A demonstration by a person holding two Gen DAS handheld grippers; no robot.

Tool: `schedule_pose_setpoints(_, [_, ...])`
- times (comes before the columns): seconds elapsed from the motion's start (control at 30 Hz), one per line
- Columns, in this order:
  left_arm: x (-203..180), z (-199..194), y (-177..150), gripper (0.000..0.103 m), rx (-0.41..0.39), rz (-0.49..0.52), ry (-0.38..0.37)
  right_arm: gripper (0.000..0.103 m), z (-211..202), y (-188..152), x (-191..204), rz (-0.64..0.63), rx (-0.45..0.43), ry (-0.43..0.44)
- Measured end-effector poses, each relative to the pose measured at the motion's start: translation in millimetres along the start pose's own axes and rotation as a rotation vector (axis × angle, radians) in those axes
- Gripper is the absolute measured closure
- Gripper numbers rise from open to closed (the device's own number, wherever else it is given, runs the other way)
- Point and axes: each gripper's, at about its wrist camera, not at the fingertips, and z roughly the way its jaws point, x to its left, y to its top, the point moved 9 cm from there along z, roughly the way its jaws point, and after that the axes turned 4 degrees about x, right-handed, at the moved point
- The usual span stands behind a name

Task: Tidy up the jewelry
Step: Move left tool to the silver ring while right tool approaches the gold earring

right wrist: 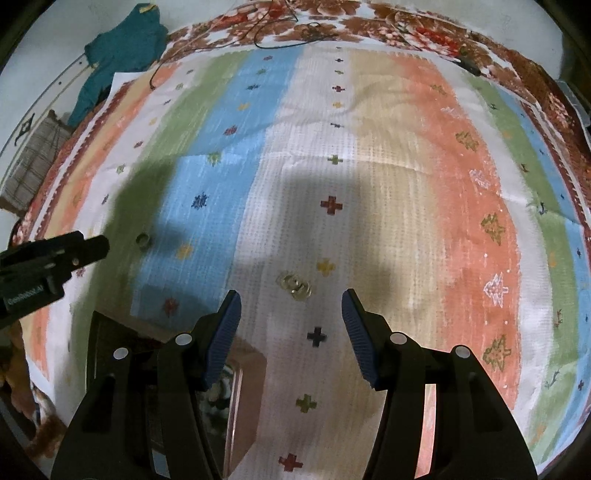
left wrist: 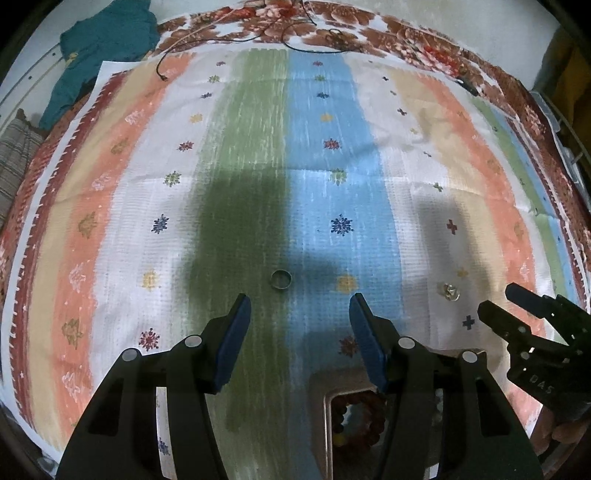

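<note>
A plain metal ring (left wrist: 280, 278) lies on the striped cloth just ahead of my left gripper (left wrist: 300, 308), which is open and empty. The ring also shows in the right wrist view (right wrist: 144, 240), far left. A small pile of shiny silver jewelry (right wrist: 295, 285) lies just ahead of my right gripper (right wrist: 291, 306), which is open and empty. That pile shows in the left wrist view (left wrist: 448, 291) beside the right gripper's fingers (left wrist: 517, 314). A jewelry box (left wrist: 351, 413) holding a brown bead bracelet (left wrist: 364, 417) sits under the left gripper.
The striped cloth (left wrist: 258, 155) covers a floral bedsheet (left wrist: 295, 22). A teal garment (left wrist: 103, 48) lies at the far left corner. Thin black cords (left wrist: 306, 48) lie at the far edge. The box also shows in the right wrist view (right wrist: 240, 398).
</note>
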Motion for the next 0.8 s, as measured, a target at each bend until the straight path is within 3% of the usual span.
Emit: schedule_pose_setpoints(0.8, [10, 56, 16, 0.048, 0.101, 0.013, -0.010, 0.046, 45, 4, 0, 0.003, 0.089, -0.004])
